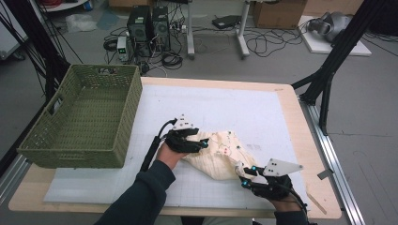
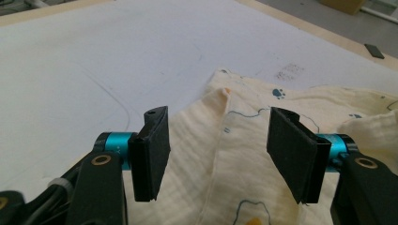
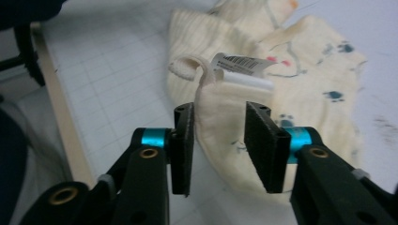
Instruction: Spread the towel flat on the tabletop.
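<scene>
On the white mat of the bench (image 1: 225, 101) we find a cream baby garment (image 1: 220, 157) with small paw prints, crumpled and lying near the front edge, between our two hands. Its long axis runs on a diagonal from the left gripper (image 1: 202, 144) at its upper-left end down to the right gripper (image 1: 245, 180) at its lower-right end, so each hand has one end of the cloth in reach. From the left gripper view we note the jaws standing apart over a folded seam of the garment (image 2: 244, 154); the cloth lies under and ahead of them, and neither pad presses on it. From the right gripper view the jaws are also parted, with a bunched flap of the garment (image 3: 220, 122) rising between them, and a gap shows on each side of it, so we judge it released, not gripped. A barcode label (image 3: 241, 63) and a small loop sit just beyond that flap. A green woven basket (image 1: 126, 117) stands at the left of the bench, well apart from the cloth and nearer the left hand. We judge that any move toward it would carry the garment leftward.
</scene>
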Available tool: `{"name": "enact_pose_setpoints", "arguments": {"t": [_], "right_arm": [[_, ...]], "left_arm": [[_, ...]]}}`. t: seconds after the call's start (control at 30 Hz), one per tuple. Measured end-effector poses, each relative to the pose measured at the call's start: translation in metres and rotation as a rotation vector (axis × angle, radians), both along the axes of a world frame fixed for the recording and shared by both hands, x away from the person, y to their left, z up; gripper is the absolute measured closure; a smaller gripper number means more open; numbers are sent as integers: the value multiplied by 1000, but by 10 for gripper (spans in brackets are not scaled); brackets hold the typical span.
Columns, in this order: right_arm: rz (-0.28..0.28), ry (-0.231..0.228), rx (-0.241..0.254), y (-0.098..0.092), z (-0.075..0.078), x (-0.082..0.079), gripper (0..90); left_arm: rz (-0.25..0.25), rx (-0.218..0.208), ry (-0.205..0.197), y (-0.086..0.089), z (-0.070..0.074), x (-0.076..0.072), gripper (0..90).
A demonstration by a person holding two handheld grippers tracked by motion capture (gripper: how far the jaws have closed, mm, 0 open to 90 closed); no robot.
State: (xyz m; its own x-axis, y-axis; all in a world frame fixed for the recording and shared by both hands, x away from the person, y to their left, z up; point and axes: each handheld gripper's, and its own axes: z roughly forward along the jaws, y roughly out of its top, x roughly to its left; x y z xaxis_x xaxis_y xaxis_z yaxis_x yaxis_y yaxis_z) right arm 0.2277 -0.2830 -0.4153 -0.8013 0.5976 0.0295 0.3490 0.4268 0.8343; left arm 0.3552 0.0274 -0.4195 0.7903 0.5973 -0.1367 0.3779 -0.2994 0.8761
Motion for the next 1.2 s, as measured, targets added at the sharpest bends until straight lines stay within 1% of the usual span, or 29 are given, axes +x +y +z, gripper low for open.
{"name": "enact_pose_setpoints", "arguments": {"t": [0.03, 0.1, 0.13, 0.2, 0.23, 0.27, 0.3, 0.33, 0.37, 0.4, 0.43, 0.5, 0.63, 0.67, 0.7, 0.77, 0.83, 0.9, 1.0, 1.07, 1.13, 1.2], "right_arm": [[-11, -6, 12, -2, 1, 0, 595], [-45, -23, 29, -5, 3, 1, 532], [-61, -20, 41, -6, 5, 2, 525], [-73, -37, 48, -8, 6, 4, 510], [-80, -38, 52, -8, 7, 4, 507], [-83, -45, 54, -8, 8, 5, 507], [-85, -48, 56, -8, 8, 5, 506], [-89, -46, 59, -7, 9, 5, 504], [-90, -50, 58, -7, 10, 6, 502], [-88, -53, 60, -6, 10, 7, 502], [-89, -54, 59, -6, 11, 8, 502], [-87, -56, 55, -5, 12, 10, 502], [-85, -67, 56, -3, 20, 16, 503], [-82, -71, 58, -2, 22, 17, 502], [-79, -69, 64, -1, 25, 19, 501], [-74, -67, 60, 0, 29, 23, 500], [-73, -72, 58, 2, 34, 27, 496], [-79, -86, 57, 4, 39, 33, 491], [-106, -97, 53, 8, 46, 44, 491], [-137, -86, 45, 11, 49, 55, 500], [-179, -73, 30, 15, 47, 69, 516], [-217, -52, 7, 19, 42, 84, 520]], "left_arm": [[-7, 4, 0, -3, -2, 1, 394], [-19, 23, -2, -7, -5, 3, 391], [-25, 37, 2, -10, -7, 4, 391], [-20, 57, 10, -14, -10, 5, 404], [-31, 64, 11, -15, -11, 5, 445], [-48, 75, 6, -16, -12, 4, 512], [-74, 91, -1, -15, -12, 3, 626], [-89, 98, -1, -15, -11, 2, 741], [-103, 103, 3, -14, -10, 1, 799], [-110, 104, 2, -11, -9, -1, 835], [-112, 99, 4, -9, -7, -3, 844], [-122, 108, -2, 0, -2, -9, 848], [-106, 86, -7, 25, 4, -23, 849], [-100, 83, -6, 32, 3, -27, 849], [-96, 90, -3, 39, 3, -31, 849], [-81, 86, 5, 51, 1, -38, 849], [-65, 89, 11, 63, 0, -43, 848], [-45, 84, 21, 74, -1, -47, 848], [-21, 73, 40, 87, -3, -51, 848], [-15, 71, 44, 92, -5, -54, 847], [-9, 71, 44, 96, -6, -57, 847], [-4, 77, 46, 100, -8, -59, 846]]}}
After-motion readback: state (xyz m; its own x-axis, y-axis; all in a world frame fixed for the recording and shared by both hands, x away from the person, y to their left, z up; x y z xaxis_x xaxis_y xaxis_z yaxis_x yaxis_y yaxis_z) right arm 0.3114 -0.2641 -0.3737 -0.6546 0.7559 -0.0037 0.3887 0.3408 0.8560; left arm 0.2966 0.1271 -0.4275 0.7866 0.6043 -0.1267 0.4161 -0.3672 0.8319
